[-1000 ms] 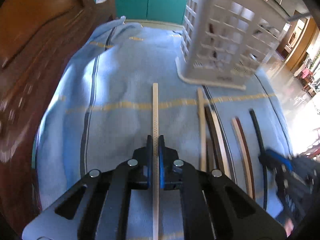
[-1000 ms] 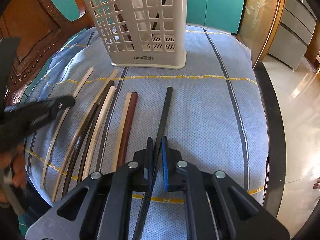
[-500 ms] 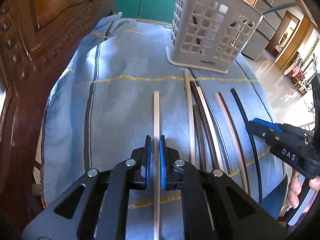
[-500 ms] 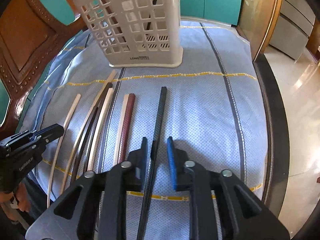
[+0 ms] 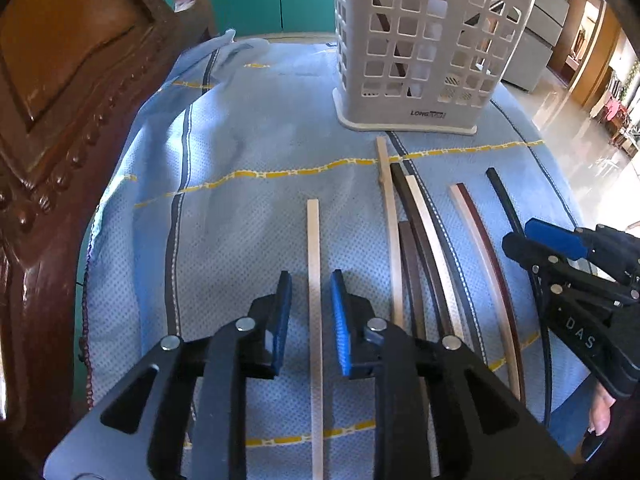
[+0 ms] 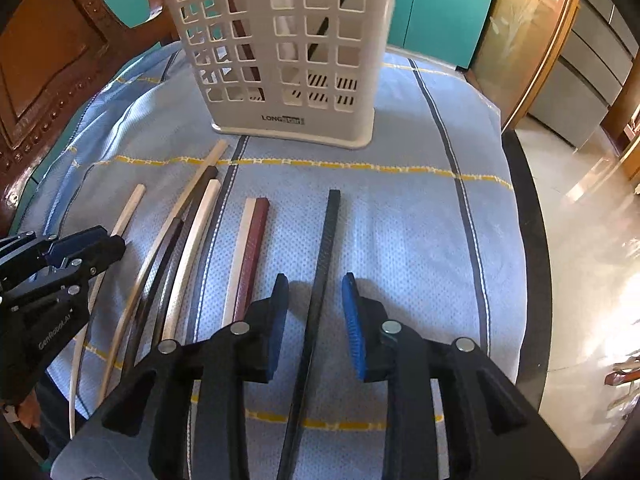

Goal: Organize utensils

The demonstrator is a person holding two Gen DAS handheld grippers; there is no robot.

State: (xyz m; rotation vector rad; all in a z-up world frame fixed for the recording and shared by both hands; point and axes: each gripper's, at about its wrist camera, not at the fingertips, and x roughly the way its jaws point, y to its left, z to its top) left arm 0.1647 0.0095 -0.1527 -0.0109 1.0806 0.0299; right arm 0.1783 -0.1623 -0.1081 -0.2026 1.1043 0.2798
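In the left wrist view, the left gripper (image 5: 310, 292) stands open, its blue-padded jaws apart on either side of a pale cream flat chopstick (image 5: 314, 300) that lies free on the light blue woven cloth with yellow and dark stripes (image 5: 240, 220); neither pad touches it. To its right lies a loose fan of sticks: a long pale wooden stick (image 5: 390, 208), a dark brown stick (image 5: 416, 232) and a cream stick (image 5: 426, 220) crowded together, then a cream-and-maroon pair (image 5: 480, 240) lying touching. Beyond them stands the upright white perforated plastic utensil basket (image 5: 424, 52), with a few sticks already leaning inside. In the right wrist view, the right gripper (image 6: 314, 312) is likewise released, jaws wide on either side of a black square-section chopstick (image 6: 326, 248) resting on the cloth, with the maroon stick (image 6: 252, 256) just beside its left jaw and the basket straight ahead. Most utensils are not yet in the basket, so the task looks only partly done. The risks, as I judge them: thin, flat sticks on soft cloth leave little height to bite, so a closing jaw could pinch fabric or skid the stick sideways; a grip near one end could let the long stick droop and catch the basket rim; a knock might tip the light basket; and the two grippers work near each other, so they could collide.
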